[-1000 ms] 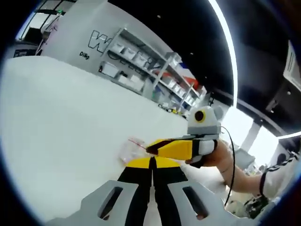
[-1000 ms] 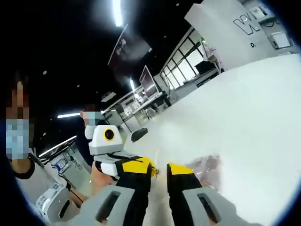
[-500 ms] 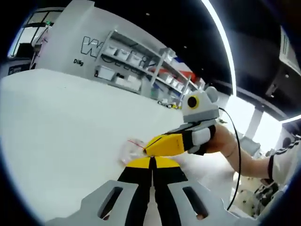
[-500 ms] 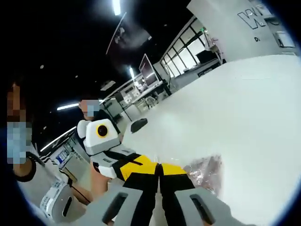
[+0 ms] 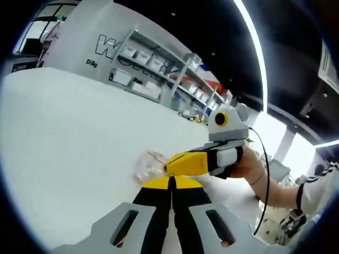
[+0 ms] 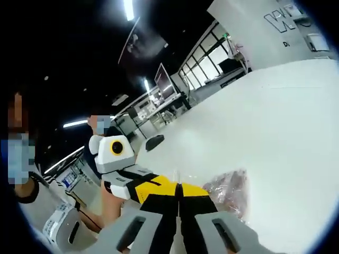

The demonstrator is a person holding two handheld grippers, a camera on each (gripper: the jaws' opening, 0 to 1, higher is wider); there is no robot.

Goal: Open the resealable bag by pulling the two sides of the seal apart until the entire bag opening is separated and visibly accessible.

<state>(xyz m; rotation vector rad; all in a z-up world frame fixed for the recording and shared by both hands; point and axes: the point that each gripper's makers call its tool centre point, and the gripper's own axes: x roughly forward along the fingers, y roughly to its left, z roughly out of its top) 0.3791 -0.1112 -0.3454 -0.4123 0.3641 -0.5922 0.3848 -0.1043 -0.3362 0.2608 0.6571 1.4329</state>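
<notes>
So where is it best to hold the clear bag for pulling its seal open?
By judgement, at the seal edge, one lip per tongs, coming from opposite sides. The clear bag is thin and crumpled, with a red line near the edge facing both tongs. The left tongs and right tongs look shut there, tips close together; which layers each holds cannot be told.
</notes>
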